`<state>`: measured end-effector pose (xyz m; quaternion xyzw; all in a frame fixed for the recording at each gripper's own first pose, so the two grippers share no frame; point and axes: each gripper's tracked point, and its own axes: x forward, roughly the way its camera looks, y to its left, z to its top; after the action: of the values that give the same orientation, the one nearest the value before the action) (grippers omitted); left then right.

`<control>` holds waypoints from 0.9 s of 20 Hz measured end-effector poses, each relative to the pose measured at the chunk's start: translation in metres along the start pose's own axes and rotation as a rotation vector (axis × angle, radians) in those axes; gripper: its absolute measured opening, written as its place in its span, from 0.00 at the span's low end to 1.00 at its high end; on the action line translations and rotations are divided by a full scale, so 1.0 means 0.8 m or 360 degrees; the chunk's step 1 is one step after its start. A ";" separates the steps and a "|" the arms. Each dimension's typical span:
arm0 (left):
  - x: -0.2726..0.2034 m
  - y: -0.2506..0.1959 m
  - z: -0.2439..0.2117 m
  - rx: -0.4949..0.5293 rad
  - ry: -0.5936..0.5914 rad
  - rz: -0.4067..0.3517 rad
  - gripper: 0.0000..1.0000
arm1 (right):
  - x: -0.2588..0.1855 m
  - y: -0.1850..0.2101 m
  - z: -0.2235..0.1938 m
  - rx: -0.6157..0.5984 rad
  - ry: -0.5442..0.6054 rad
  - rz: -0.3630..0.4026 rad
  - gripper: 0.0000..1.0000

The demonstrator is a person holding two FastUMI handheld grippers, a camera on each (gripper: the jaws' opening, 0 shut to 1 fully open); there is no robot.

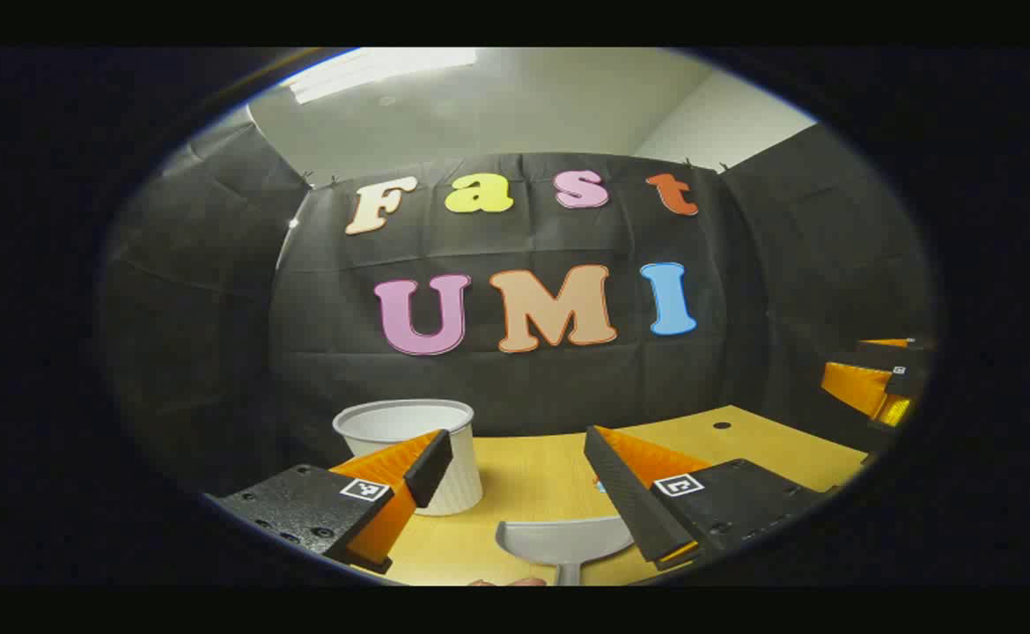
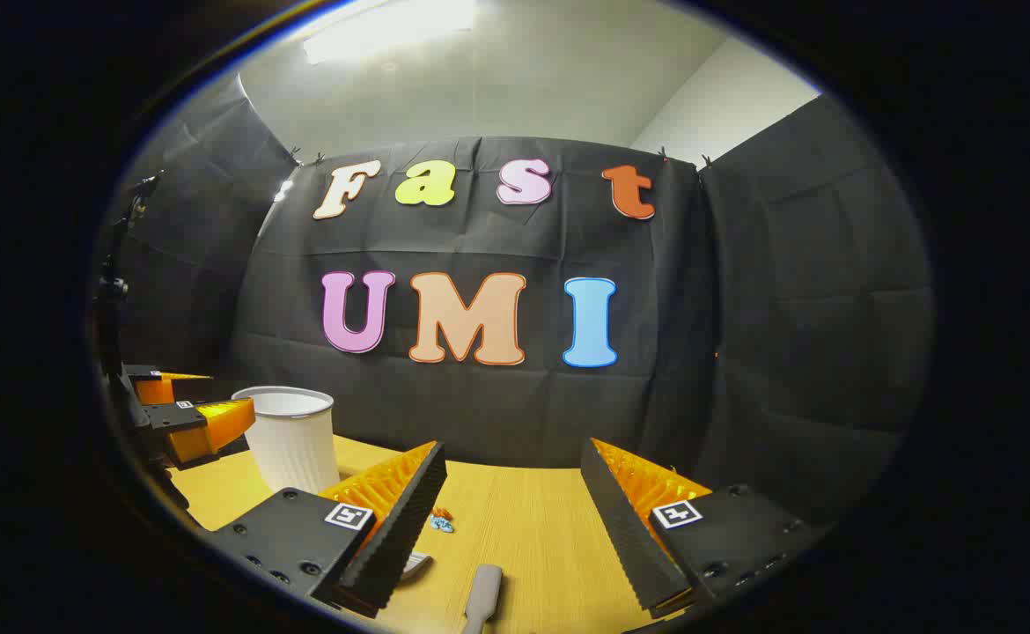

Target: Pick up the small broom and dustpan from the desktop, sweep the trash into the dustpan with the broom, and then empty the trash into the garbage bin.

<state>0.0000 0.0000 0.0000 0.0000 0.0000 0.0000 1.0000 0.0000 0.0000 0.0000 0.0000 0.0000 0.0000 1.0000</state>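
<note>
In the left gripper view, the garbage bin (image 1: pixel 414 449), a white ribbed cup-like tub, stood on the wooden surface (image 1: pixel 533 484) at about 10 o'clock, partly behind the left finger. The left gripper (image 1: pixel 515 475) had its jaws spread wide, grasping nothing. Between them at 6 o'clock lay the grey dustpan (image 1: pixel 563 539), its scoop facing away and its handle running down out of frame. It looked like thin, light, stiff plastic; the handle seemed the place to take it, so the scoop stays level.

In the right gripper view, the bin (image 2: pixel 290 440) sat at 9 o'clock. The right gripper (image 2: pixel 515 493) was likewise released, with 2 fingers well apart and empty. Small blue and orange trash (image 2: pixel 441 519) lay just beside the left finger. At 6 o'clock a grey handle (image 2: pixel 482 597) lay on the surface, probably the small broom, though its bristles were hidden. It should be light and rigid; grip mid-handle.
</note>
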 end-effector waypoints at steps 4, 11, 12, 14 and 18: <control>-0.003 -0.004 -0.001 0.0016 0.0003 -0.0007 0.98 | -0.002 0.001 0.003 0.0007 -0.0003 0.0003 0.99; -0.005 -0.013 -0.001 0.0021 0.0003 -0.0018 0.93 | -0.003 -0.005 0.002 -0.0014 0.0015 0.0002 0.99; -0.005 -0.014 -0.001 0.0020 0.0002 -0.0021 0.94 | -0.004 -0.007 0.002 -0.0018 0.0015 -0.0001 0.99; -0.003 -0.014 -0.003 0.0022 0.0005 -0.0019 0.93 | -0.003 -0.010 0.003 -0.0016 0.0017 -0.0008 1.00; -0.002 -0.010 -0.003 0.0020 0.0010 -0.0012 0.93 | -0.002 -0.009 0.006 -0.0024 0.0012 -0.0007 0.99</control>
<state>-0.0013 -0.0082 -0.0027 0.0063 0.0030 -0.0036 1.0000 -0.0020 -0.0069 0.0046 -0.0077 0.0039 -0.0022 1.0000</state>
